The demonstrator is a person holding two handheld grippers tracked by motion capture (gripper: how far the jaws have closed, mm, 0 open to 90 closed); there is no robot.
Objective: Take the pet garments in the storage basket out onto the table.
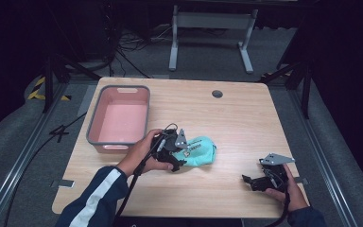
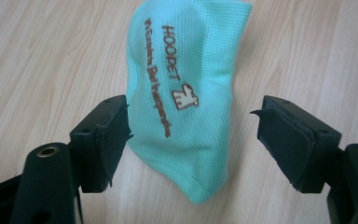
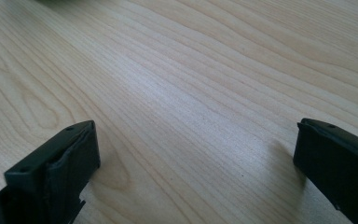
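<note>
Teal cloth lies between left gripper's parted jaws.

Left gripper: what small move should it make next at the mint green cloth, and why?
Probably lower the left gripper and close it on the mint green cloth. Its jaws stand open on either side of the cloth's narrow end, apparently without pressing it, and the cloth lies on the table beside the pink bin.

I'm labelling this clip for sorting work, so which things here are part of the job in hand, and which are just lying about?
Part of the job:
- teal mesh pouch, lying on the table between the open jaws of the left tool
- pink bin, empty, probably where it goes

Just there:
- right tool, open, over bare table
- grey stand on the floor behind
</note>
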